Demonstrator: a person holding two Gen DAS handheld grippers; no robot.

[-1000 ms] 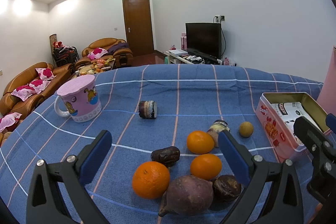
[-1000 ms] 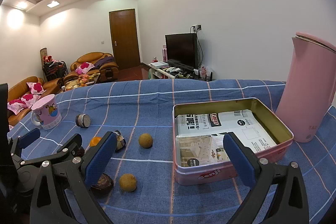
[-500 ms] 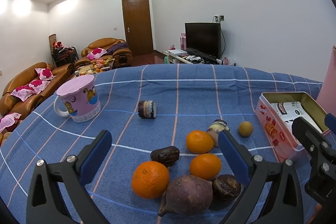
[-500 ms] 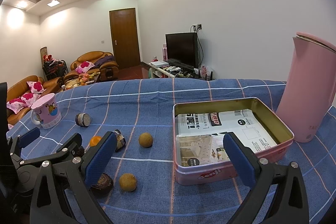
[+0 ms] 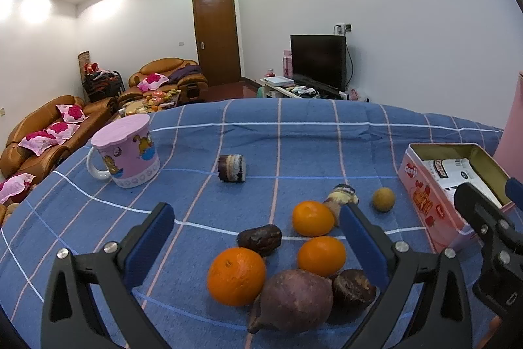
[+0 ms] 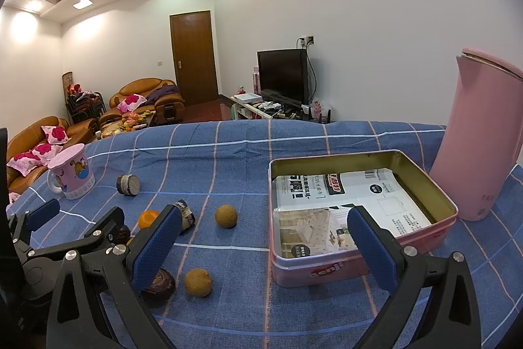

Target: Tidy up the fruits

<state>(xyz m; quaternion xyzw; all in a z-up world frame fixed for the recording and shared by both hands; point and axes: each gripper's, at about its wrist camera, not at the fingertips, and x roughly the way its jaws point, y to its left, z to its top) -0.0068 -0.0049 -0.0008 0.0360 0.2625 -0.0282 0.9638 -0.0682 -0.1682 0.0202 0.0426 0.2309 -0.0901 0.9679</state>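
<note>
In the left wrist view three oranges (image 5: pixel 236 276) (image 5: pixel 322 255) (image 5: pixel 312 218), a purple sweet potato (image 5: pixel 294 300), dark brown fruits (image 5: pixel 260 238) (image 5: pixel 353 288) and a small tan round fruit (image 5: pixel 383 199) lie on the blue checked cloth. My left gripper (image 5: pixel 258 247) is open and empty above this cluster. The open pink tin (image 6: pixel 356 208) with papers inside shows in the right wrist view. My right gripper (image 6: pixel 264 247) is open and empty in front of the tin. Two tan round fruits (image 6: pixel 225 216) (image 6: pixel 197 282) lie left of the tin.
A pink cartoon mug (image 5: pixel 126 157) stands at the far left. A small dark layered roll (image 5: pixel 232 167) lies mid-table, another wrapped piece (image 5: pixel 341 197) beside the oranges. A tall pink kettle (image 6: pixel 479 146) stands right of the tin. Sofas, a door and a TV are behind.
</note>
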